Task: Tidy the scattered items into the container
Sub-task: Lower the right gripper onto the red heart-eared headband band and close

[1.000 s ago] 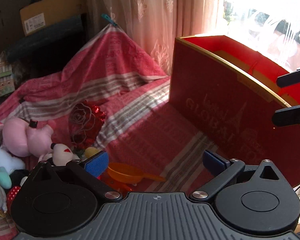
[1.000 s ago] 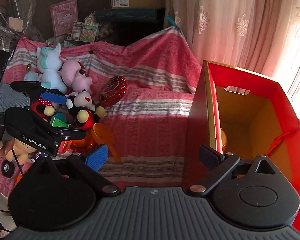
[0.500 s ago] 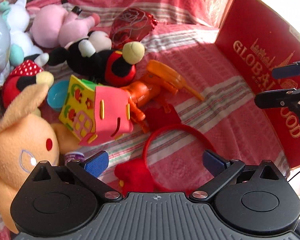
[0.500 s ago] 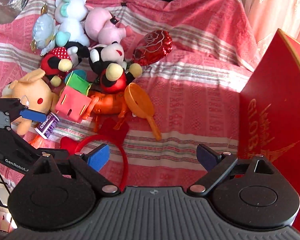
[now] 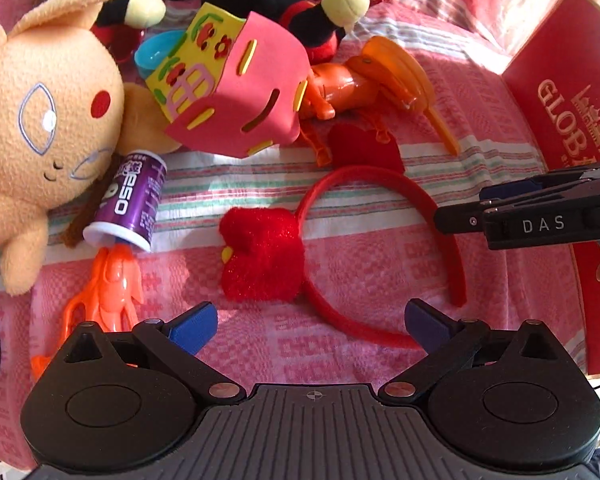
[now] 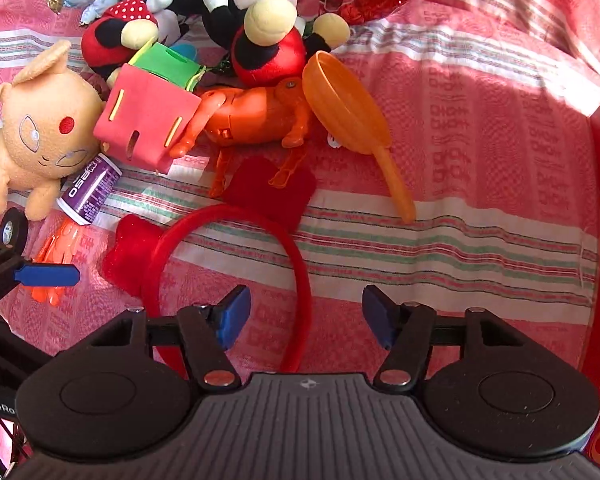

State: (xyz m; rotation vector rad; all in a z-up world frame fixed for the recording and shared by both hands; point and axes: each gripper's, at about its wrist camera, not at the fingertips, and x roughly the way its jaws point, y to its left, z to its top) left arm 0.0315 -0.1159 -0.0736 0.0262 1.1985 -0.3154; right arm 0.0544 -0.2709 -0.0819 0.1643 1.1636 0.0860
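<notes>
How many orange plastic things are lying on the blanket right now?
3. A scoop right of the pile, a toy figure touching its bowl beside the pink foam box, and a small toy below the purple can. More may hide under the plush.

Bright daylight, strong and warm, from upper right in both views. Sunlit patches on the pink striped cloth (image 5: 380, 264) with soft-edged shadow bands across it. Glare on the red box (image 5: 560, 92) top corner, washed out. Shiny highlights on the orange plastic toy (image 6: 256, 116). Heavy fisheye bending at edges; corners dark. Focus sharp, no motion blur.
</notes>
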